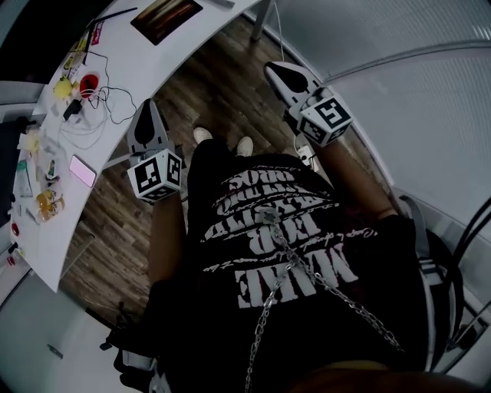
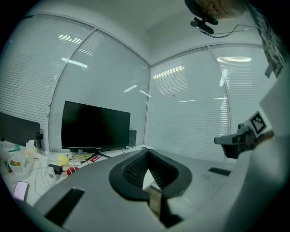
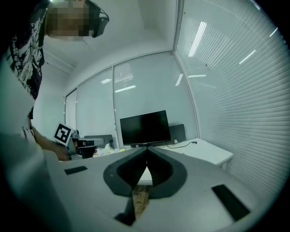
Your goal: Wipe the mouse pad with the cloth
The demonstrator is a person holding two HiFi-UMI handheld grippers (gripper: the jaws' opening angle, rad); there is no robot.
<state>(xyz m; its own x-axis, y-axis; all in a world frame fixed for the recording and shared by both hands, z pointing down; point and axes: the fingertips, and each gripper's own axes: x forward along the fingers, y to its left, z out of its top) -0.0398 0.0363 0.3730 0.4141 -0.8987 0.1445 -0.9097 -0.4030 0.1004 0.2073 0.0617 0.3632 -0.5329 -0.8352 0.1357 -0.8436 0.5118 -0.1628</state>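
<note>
Mouse pad hasn't been wiped yet, far as I can judge. I'm taking it to be the dark rectangular mat way up at 11 o'clock, on the far end of the white desk.

Closest in, the person stands back from the desk with both tools up in the air. Left gripper at 10 o'clock has its claw pinched fully closed, tips meeting, nothing in it. Right gripper at 1 o'clock is the same deal, clamped tight on nothing.

So there's no cloth in hand, and honestly I can't pick one out of the clutter. There's a pink phone at 9 o'clock. Further along at 10 are tangled cables, a red thing and something yellow. A dark monitor stands at the back.

If it were me, I'd find the cloth first and open one claw. Grab it by a bunched fold so a flap hangs free, and pin the pad with the other tool so it doesn't skate.

Room-wise, the wood floor up to the desk edge is open, so stepping in is easy. The blinds wall sits close at 2 o'clock, so there's little swing room on the right. The pad lies near the desk's edge, so wipe inward, not off it.
</note>
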